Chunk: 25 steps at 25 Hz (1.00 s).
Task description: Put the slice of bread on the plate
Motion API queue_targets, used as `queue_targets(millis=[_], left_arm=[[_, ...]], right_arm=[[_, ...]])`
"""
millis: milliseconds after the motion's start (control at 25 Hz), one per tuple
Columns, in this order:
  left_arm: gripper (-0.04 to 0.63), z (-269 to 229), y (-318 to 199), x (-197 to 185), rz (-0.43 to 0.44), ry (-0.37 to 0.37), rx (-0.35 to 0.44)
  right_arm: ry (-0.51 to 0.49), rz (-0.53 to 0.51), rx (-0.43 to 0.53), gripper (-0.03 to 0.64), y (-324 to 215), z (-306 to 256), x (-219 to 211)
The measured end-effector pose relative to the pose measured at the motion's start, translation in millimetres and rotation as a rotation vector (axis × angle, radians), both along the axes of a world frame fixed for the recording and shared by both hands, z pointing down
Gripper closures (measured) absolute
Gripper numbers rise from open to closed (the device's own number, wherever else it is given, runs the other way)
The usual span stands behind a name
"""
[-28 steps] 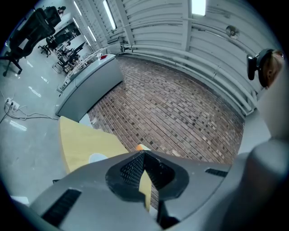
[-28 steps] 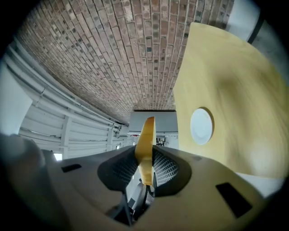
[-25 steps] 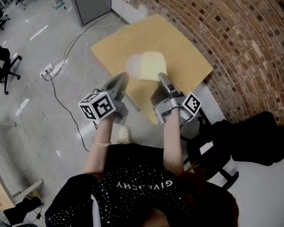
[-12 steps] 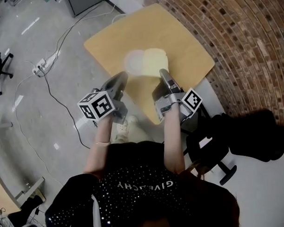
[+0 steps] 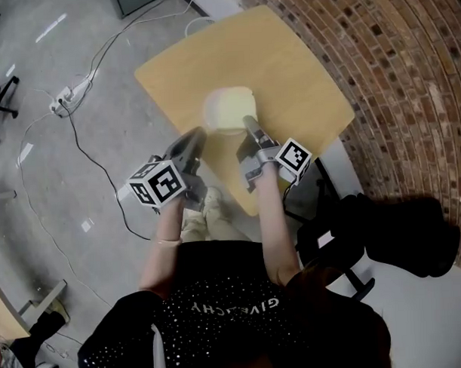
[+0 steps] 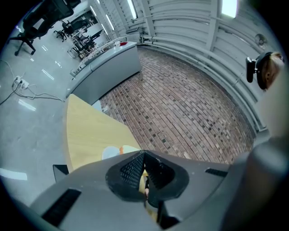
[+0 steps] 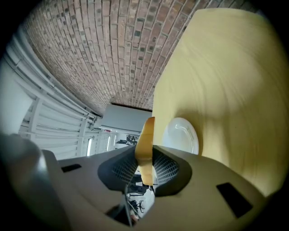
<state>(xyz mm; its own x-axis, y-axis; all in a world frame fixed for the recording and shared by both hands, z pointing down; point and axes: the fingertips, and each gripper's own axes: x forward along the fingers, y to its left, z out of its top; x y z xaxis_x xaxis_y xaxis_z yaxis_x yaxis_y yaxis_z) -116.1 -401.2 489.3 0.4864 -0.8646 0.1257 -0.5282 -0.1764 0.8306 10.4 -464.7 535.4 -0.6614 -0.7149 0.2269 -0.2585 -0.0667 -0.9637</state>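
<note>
A pale slice of bread (image 5: 238, 109) hangs edge-on over the white plate (image 5: 210, 109) on the yellow table (image 5: 287, 64). My right gripper (image 5: 248, 124) is shut on the slice's near edge. In the right gripper view the slice (image 7: 146, 133) stands upright between the pads, with the plate (image 7: 183, 135) just beyond it on the table (image 7: 226, 90). My left gripper (image 5: 196, 135) hovers at the table's near edge, left of the plate, holding nothing. In the left gripper view its jaws (image 6: 144, 154) meet at the tips, and the plate (image 6: 109, 152) and slice (image 6: 129, 148) peek over them.
A brick wall (image 5: 393, 76) runs along the table's far and right sides. A black chair (image 5: 383, 234) stands at the right, close to the person. Cables and a power strip (image 5: 65, 98) lie on the floor at the left.
Both grippers have sunk and moved forward toward the table. The slice, held right of the plate before, now hangs over it. The right gripper's hold is the same.
</note>
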Motion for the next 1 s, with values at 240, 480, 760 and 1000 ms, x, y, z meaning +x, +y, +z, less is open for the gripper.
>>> queue_targets(millis=[240, 480, 760, 1000], left_arm=[[0.584, 5.2, -8.2, -11.4, -0.039, 0.005, -0.018], [0.585, 8.4, -11.6, -23.3, -0.075, -0.002, -0.027], [0.584, 6.9, -12.4, -26.3, -0.087, 0.019, -0.028], [0.586, 4.5, -8.8, -32.6, -0.103, 0.027, -0.019]], right_arm=[[0.014, -0.039, -0.009, 0.528, -15.8, 12.6, -15.1], [0.044, -0.055, -0.042, 0.528, -19.8, 26.2, -21.1], [0.132, -0.052, -0.08, 0.528, -20.3, 38.7, -18.2], [0.38, -0.148, -0.027, 0.47, -15.9, 44.6, -25.6]])
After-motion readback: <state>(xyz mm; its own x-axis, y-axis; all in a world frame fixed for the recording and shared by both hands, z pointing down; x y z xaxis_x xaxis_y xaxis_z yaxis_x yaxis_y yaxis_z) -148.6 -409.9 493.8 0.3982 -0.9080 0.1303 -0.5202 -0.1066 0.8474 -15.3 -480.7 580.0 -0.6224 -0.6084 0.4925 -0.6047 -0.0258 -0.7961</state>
